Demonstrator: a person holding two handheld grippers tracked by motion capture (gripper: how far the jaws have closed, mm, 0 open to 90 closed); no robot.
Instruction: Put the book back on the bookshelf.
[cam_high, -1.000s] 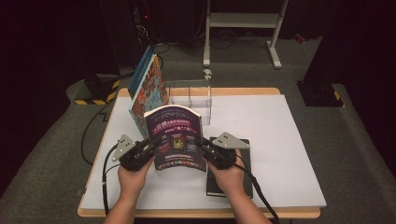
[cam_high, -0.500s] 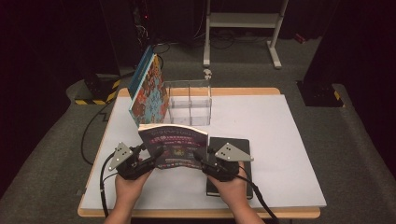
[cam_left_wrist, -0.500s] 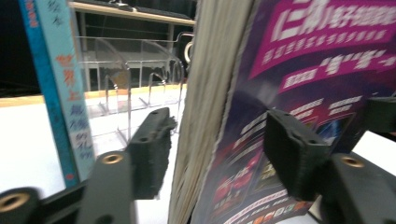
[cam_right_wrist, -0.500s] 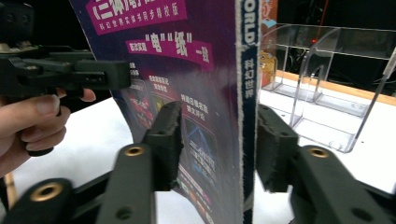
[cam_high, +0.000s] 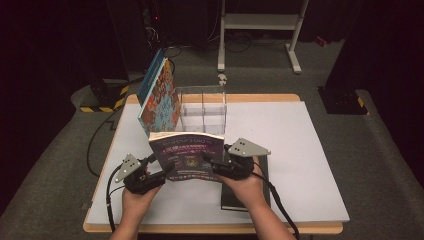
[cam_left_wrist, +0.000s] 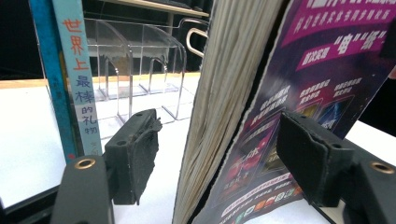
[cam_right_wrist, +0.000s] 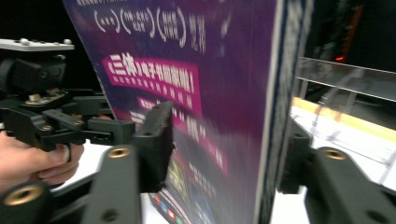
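A thick purple-covered paperback stands on its lower edge on the white table top, between my two grippers. My left gripper is at its left side. In the left gripper view the book sits between the jaws of my left gripper. These jaws have just been opening, and the left pad is clear of the pages. My right gripper straddles the book's right side. In the right gripper view its jaws have just been closing around the book and look loose on it.
A large blue book leans against a clear acrylic rack at the back of the table; its spine stands close behind my left jaw. A dark book lies flat under the right hand. The white table top stretches to the right.
The purple book has come down from a raised, tilted-back pose to stand low on the table. Both hands sank with it, and both pairs of jaws have loosened from their grip.
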